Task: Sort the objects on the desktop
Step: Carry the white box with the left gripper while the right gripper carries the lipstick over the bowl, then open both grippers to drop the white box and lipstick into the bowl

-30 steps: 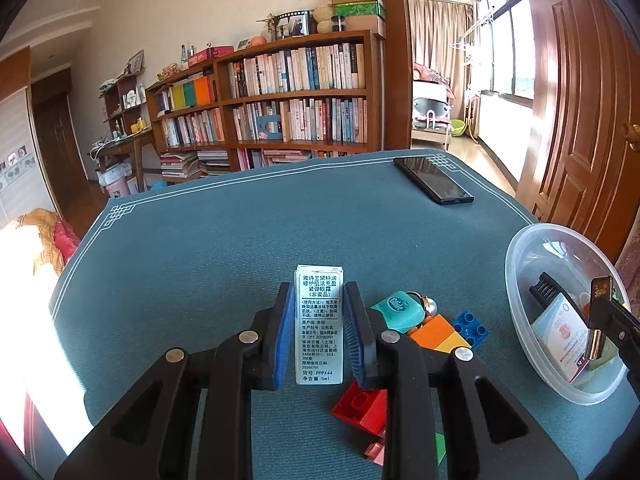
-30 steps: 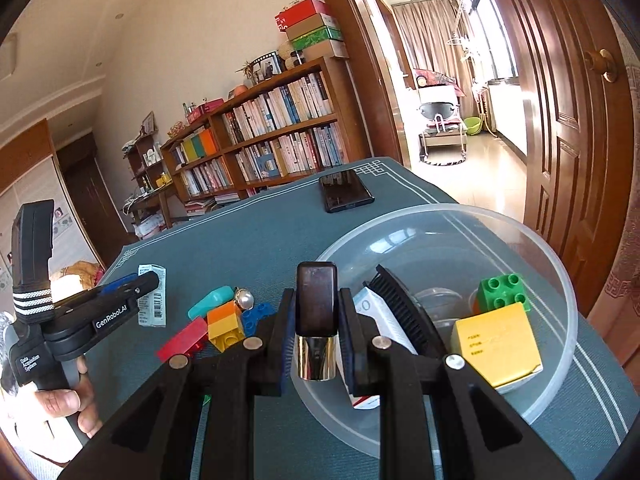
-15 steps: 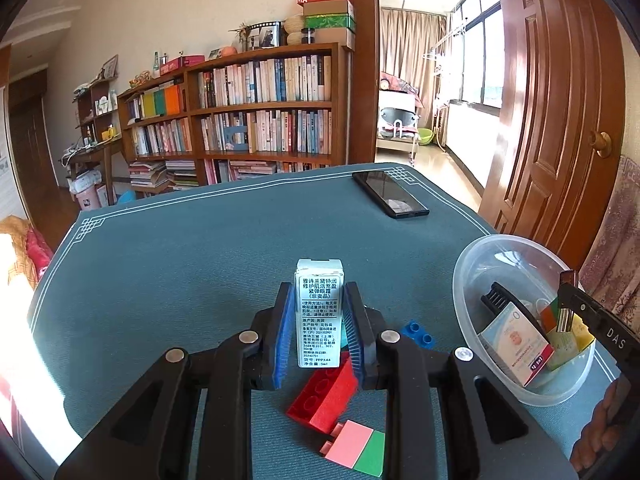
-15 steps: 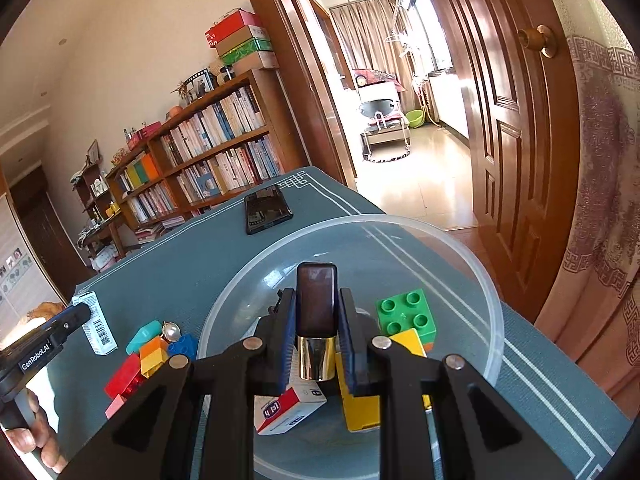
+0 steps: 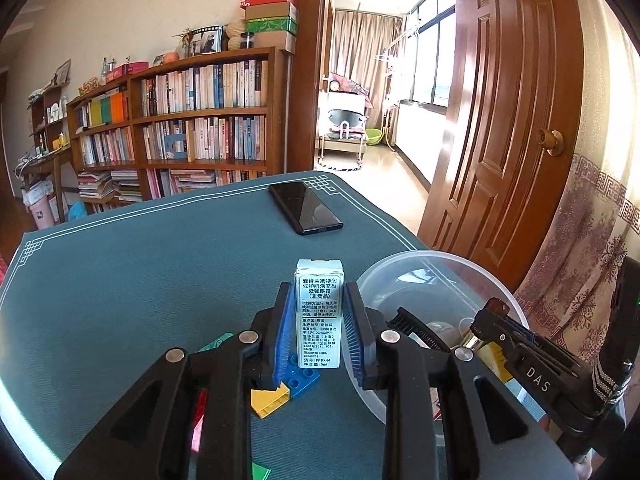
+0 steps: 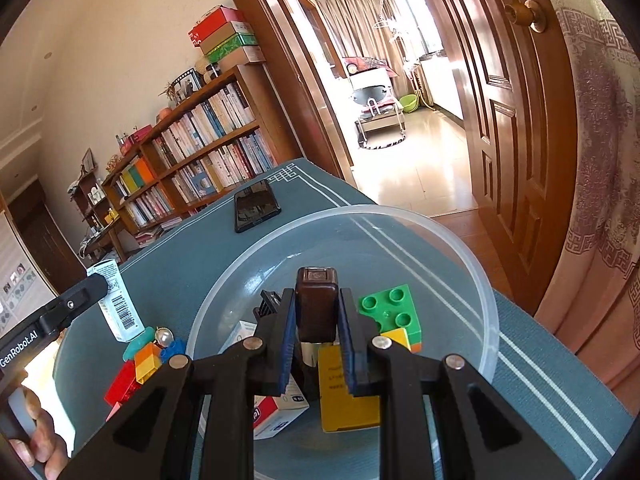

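White, with printed text, the small carton (image 5: 319, 316) is pinched upright between the left gripper (image 5: 318, 330) fingers, above the teal worktop (image 5: 140, 280) beside the clear plastic bowl (image 6: 452, 240). The right gripper (image 6: 316, 320) fingers pinch a brown lipstick tube (image 6: 316, 304) over that bowl, above a green brick (image 6: 392, 310) and yellow box (image 6: 344, 396).

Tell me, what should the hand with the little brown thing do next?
Probably open and drop it. The right gripper is shut on the brown lipstick, hanging over the clear bowl where the green block and yellow box already lie.
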A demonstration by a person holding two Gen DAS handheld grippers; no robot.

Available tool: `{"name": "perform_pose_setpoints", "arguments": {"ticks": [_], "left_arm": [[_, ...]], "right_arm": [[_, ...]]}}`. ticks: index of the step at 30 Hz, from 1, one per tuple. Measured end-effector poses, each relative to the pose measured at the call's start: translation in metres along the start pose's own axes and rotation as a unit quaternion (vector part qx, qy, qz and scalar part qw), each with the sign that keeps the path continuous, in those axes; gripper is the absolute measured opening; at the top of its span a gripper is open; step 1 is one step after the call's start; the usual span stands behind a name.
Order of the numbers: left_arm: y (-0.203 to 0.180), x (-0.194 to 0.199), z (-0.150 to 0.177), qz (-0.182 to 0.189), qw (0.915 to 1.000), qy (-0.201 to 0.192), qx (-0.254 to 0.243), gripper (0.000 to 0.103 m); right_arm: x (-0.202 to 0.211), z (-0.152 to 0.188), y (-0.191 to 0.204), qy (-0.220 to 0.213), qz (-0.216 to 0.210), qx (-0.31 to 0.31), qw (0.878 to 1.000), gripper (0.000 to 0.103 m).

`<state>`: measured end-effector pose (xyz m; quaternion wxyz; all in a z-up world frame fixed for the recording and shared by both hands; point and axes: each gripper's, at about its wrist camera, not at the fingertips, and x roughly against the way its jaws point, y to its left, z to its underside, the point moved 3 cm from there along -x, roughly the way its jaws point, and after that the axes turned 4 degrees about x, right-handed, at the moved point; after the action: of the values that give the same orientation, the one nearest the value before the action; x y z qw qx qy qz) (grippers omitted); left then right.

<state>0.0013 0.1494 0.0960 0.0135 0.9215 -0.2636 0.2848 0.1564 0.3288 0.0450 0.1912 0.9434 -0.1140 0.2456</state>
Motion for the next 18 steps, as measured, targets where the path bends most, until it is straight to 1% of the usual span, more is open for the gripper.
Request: {"name": "perform_pose_setpoints", "arguments": {"ticks": [10, 14, 15, 16, 17, 18], "left_arm": [[-0.042, -0.021, 0.002, 0.042, 0.9987, 0.019, -0.020, 0.027], [-0.053, -0.029, 0.005, 0.074, 0.9963, 0.034, -0.026, 0.027], [-0.055, -0.030, 0.006, 0.083, 0.9954, 0.038, -0.028, 0.033], [-0.057, -0.030, 0.007, 0.089, 0.9949, 0.039, -0.029, 0.051], [-0.057, -0.029, 0.007, 0.090, 0.9949, 0.035, -0.030, 0.062], [-0.057, -0.026, 0.007, 0.087, 0.9955, 0.023, -0.029, 0.076]], "right_arm": [[0.008, -0.004, 0.000, -0.017, -0.001, -0.001, 1.000, 0.023], [0.010, -0.006, -0.001, -0.024, 0.000, -0.003, 1.000, 0.023], [0.010, -0.006, -0.001, -0.023, 0.000, -0.003, 1.000, 0.023], [0.010, -0.006, -0.002, -0.023, 0.000, -0.004, 1.000, 0.023], [0.010, -0.006, -0.003, -0.023, 0.003, -0.007, 1.000, 0.023], [0.010, -0.007, -0.003, -0.024, 0.006, -0.009, 1.000, 0.023]]}}
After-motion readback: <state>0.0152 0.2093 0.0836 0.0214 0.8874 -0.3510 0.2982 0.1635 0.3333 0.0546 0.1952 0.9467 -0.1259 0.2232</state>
